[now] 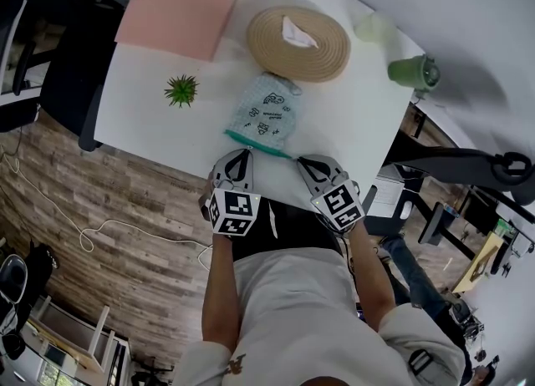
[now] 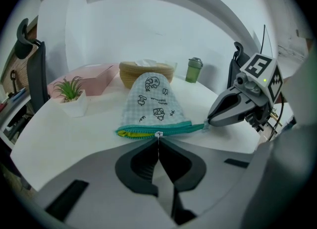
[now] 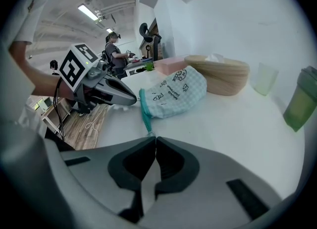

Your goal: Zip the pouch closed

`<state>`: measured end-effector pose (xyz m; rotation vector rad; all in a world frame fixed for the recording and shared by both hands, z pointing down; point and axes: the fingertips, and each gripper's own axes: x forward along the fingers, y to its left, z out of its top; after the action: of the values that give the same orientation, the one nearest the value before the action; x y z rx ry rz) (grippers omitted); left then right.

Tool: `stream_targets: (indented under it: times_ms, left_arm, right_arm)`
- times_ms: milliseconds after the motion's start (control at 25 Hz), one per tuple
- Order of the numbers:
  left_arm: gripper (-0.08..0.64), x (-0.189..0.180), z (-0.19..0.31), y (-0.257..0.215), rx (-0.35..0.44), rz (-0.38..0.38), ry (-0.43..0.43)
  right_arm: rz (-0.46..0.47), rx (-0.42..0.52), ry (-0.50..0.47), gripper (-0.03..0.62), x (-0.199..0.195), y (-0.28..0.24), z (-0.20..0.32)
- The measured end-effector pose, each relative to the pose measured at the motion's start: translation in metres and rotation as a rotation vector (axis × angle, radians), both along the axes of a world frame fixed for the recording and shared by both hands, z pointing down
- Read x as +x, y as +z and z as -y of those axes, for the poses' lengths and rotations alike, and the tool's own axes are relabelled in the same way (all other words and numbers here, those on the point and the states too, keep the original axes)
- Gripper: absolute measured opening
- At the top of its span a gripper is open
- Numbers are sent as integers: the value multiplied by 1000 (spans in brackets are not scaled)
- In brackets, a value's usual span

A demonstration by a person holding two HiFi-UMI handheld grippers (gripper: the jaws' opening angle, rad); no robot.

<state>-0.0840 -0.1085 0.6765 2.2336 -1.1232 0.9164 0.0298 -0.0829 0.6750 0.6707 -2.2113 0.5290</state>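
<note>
Top edge crops pink box (image 1: 184, 0). Right edge cuts green tumbler (image 3: 299, 101). Print on pouch (image 1: 269, 113) too small to read.

I can read nothing here. The pouch (image 1: 269, 113) near the table's (image 1: 351, 109) front edge carries tiny lettering among its cartoon drawings, too small for me to make out.

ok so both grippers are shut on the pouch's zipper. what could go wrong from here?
1. The left gripper pinches only the tiny zipper pull at its very tips. It could slip out and leave the yellow-lined gap unzipped.
2. The right gripper anchors just the thin zipper tail. If that slips, the loose pouch would likely drag along or bunch instead of zipping.
</note>
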Motion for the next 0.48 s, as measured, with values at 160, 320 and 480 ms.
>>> stream_targets:
  times_ms: [160,320,480]
  left_arm:
    - [-2,-7,4,0,3,4,0]
    - [-2,-13,7,0,4,9,-10]
    - [-2,-19,10,0,5,13,-16]
  right_arm:
    - [-5,-2,6,5,2,0,1]
    - [-10,-2,13,5,3,0,2]
    - [-15,-4,18,5,6,1,3]
